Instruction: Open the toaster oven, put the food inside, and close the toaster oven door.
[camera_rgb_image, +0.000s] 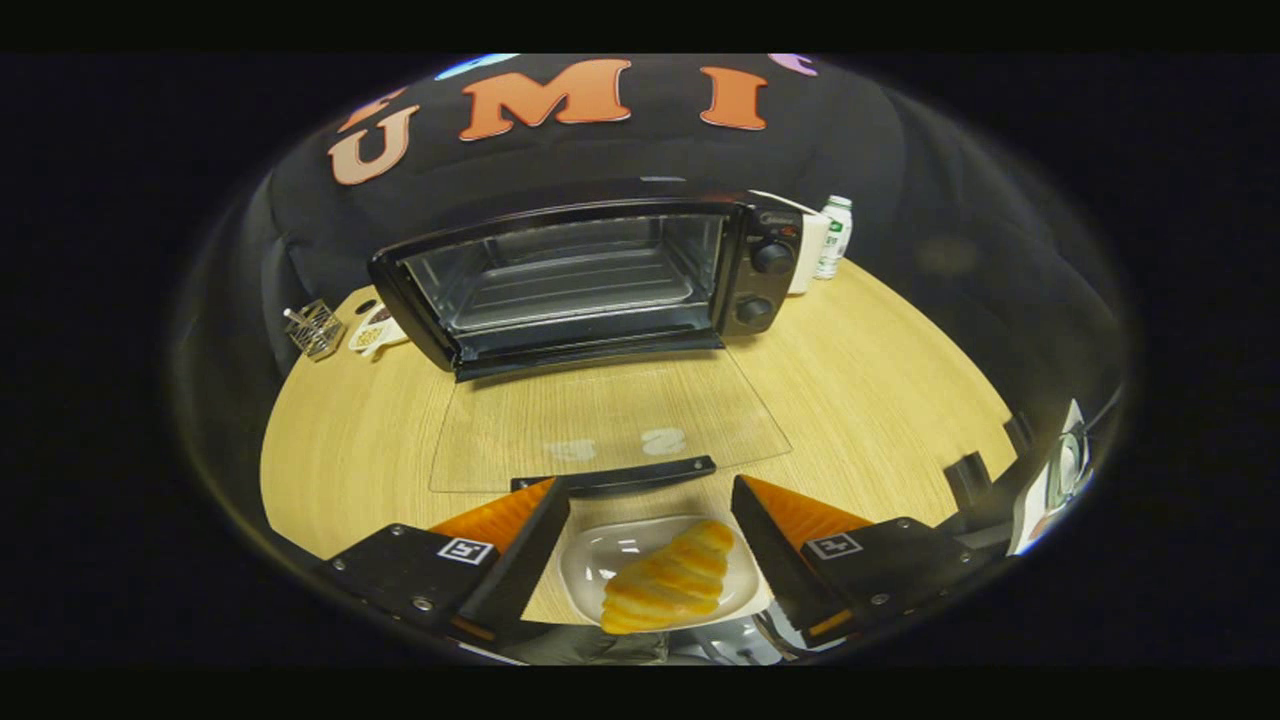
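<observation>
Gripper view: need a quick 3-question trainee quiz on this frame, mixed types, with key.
1. True or false: the black toaster oven has its glass door folded down flat over the light wooden table.
2. Where does the golden croissant lie? A) on the oven rack B) on the white dish between the fingers of the gripper C) beside the white bottle
3. Fill in: the gripper's fingers stand ____, pressing on nothing.

Key: 1 true; 2 B; 3 open
</observation>
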